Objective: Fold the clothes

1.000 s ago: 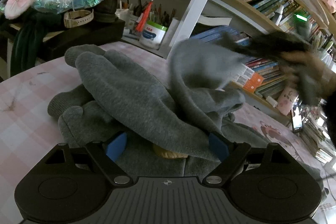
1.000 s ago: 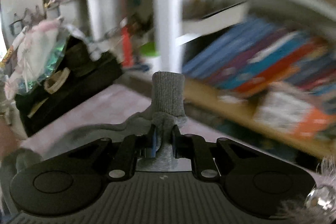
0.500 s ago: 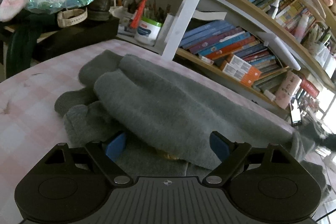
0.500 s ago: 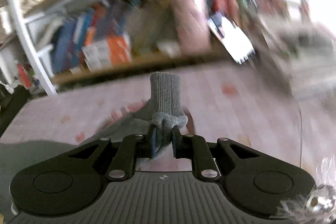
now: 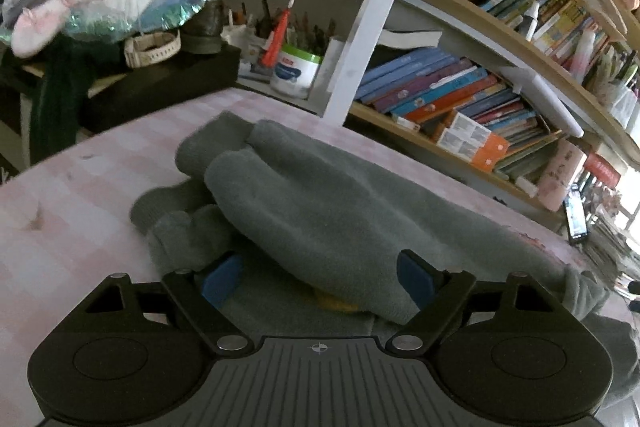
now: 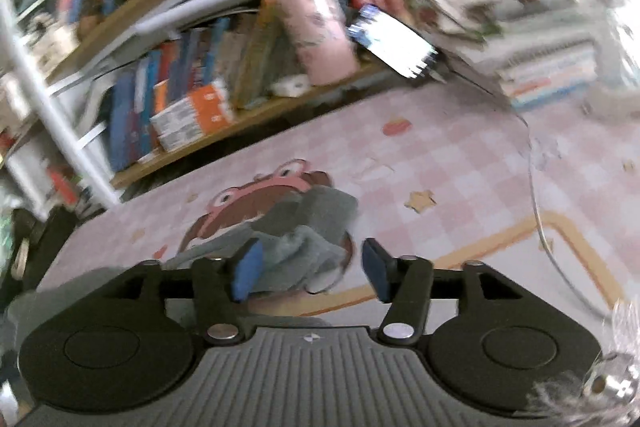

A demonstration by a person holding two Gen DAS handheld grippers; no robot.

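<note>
A grey fleece garment (image 5: pixel 340 211) lies bunched on the pink checked tablecloth (image 5: pixel 68 227), one long part stretched out to the right. My left gripper (image 5: pixel 316 279) is open, its blue pads low over the near part of the garment, gripping nothing. In the right wrist view my right gripper (image 6: pixel 310 267) is open, and the garment's grey cuff (image 6: pixel 316 227) lies loose on the cloth between and just beyond its fingers.
A bookshelf (image 5: pixel 460 99) with books and a white upright post (image 5: pixel 372 15) runs along the table's far edge. A black box (image 5: pixel 160 87) with clutter stands at back left. A phone (image 5: pixel 576 219) and a book stack (image 6: pixel 552 75) sit at the right.
My right gripper carried the cuff from up high, out to the right and down to the table, then opened and let it go. The sleeve now lies stretched flat. The left gripper barely moved.
</note>
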